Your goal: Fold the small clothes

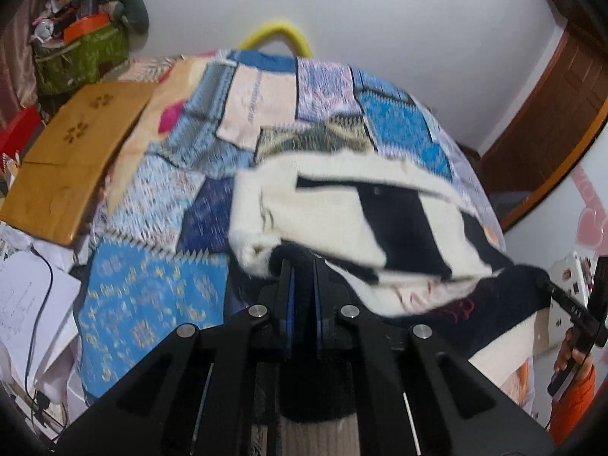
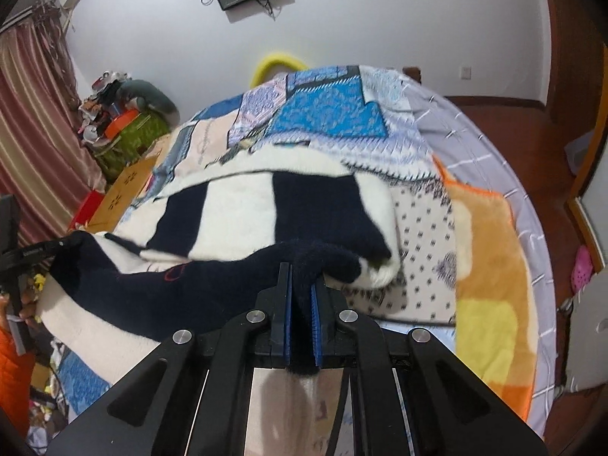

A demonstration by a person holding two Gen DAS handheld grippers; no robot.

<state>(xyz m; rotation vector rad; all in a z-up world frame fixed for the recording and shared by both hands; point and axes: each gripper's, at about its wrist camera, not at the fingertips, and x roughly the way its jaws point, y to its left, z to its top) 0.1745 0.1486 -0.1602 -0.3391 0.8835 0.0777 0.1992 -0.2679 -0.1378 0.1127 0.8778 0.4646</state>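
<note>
Item: sweater (image 1: 342, 205), cream with navy stripes, knitted. Location: on the bed (image 2: 475, 140), over a patchwork quilt (image 1: 152, 296), its near edge raised off the surface.

Left gripper (image 1: 303, 266): jaws narrow, clamped on a navy corner of the near hem. Right gripper (image 2: 301, 269): jaws narrow, clamped on the other navy corner. The hem hung stretched between the two; each tool showed at the edge of the other's view. Judged purpose: both corners pinched together so the near edge could be carried over the body in one even fold.

Condition: the far part already looked doubled, a striped panel lying on top. Fold judged under way, not finished.

Surroundings: wooden board (image 1: 72, 159) at the bed's left edge; orange blanket (image 2: 490, 266) to the right; papers (image 1: 26, 296) beside the bed; green bag (image 1: 79, 57) of clutter in the corner; yellow hoop (image 2: 277, 62) behind the bed.

Obstructions: none on the quilt beyond the sweater. Board and blanket were well apart from it.
</note>
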